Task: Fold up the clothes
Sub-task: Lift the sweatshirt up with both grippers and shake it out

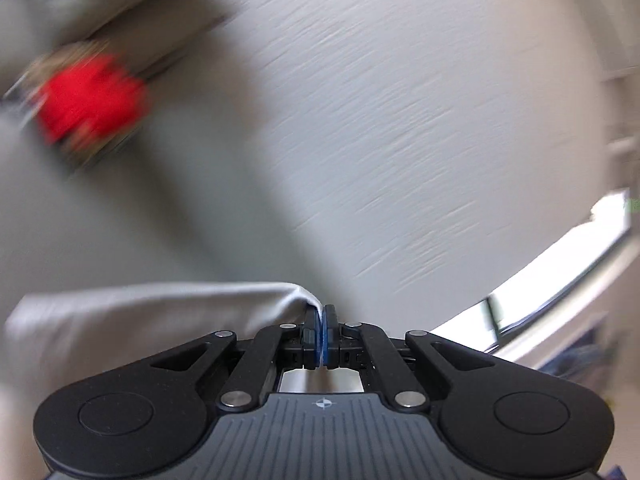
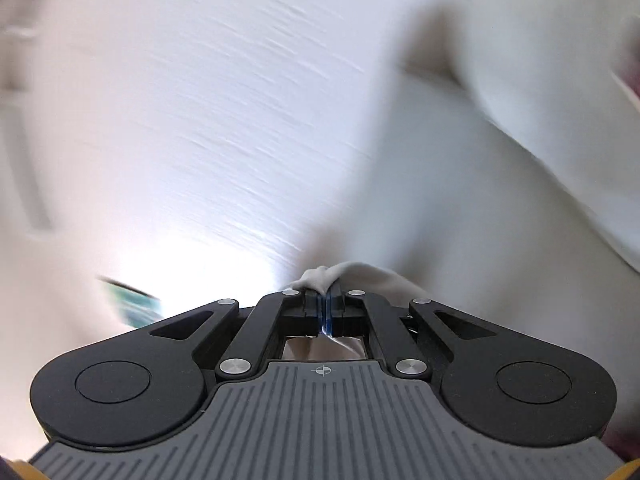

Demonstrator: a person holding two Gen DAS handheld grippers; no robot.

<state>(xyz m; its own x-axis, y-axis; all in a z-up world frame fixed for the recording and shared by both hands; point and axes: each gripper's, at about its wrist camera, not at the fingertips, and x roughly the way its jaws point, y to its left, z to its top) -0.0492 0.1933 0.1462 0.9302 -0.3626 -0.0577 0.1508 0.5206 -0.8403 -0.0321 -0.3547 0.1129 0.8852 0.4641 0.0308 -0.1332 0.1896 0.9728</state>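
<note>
Grey garment (image 1: pixel 132 312) is pinched in both tools: left gripper (image 1: pixel 319 320) and right gripper (image 2: pixel 325 300) each clamp a bit of its edge, and it trails off over the white table (image 1: pixel 400 120). Looks like mid-fold carry, heavy blur; next I'd guess lay that edge down lined up over the rest of the garment.

Your left gripper (image 1: pixel 320 322) is matt black plastic with brushed metal pivot pins and blue rubbery pads, pinched on soft, matt light-grey cloth, the garment (image 1: pixel 152 312). Your right gripper (image 2: pixel 325 300) has the same finish, with a ribbed grey grip plate, clamping the same smooth fabric. The white table (image 1: pixel 400 120) looks faintly grained, slightly glossy.
</note>
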